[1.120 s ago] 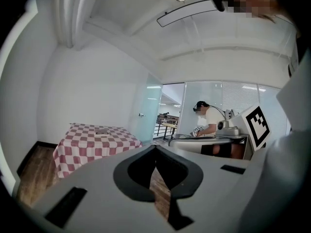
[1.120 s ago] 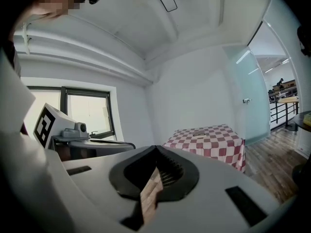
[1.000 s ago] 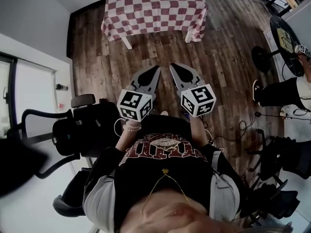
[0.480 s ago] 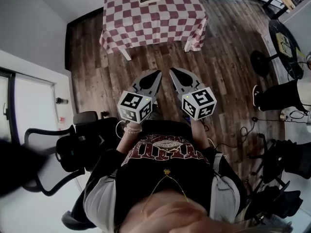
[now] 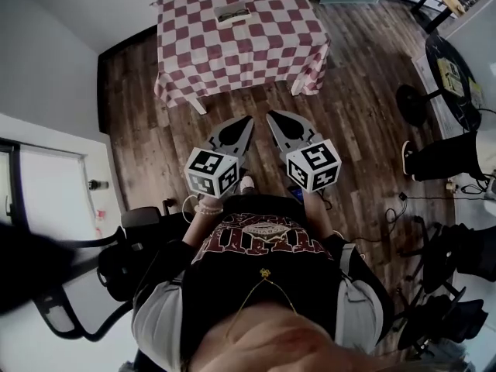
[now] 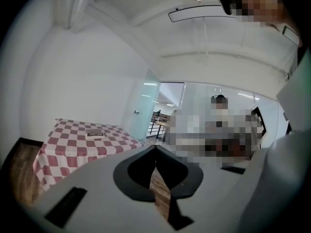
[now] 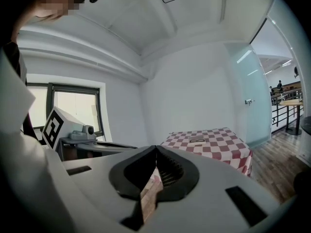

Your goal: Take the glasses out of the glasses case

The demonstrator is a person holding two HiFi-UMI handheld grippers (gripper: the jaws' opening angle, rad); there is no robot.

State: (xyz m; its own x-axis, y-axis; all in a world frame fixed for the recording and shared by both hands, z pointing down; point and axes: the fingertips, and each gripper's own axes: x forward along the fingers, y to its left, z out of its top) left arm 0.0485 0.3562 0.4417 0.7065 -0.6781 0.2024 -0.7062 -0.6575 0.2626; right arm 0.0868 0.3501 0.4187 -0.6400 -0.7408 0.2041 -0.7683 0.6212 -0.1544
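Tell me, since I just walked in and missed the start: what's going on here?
A person stands on the wood floor with a gripper in each hand, facing a table with a checked cloth. The left gripper and right gripper are both shut and empty, held out in front and short of the table. The glasses case lies on the table, untouched, so the task has not begun.
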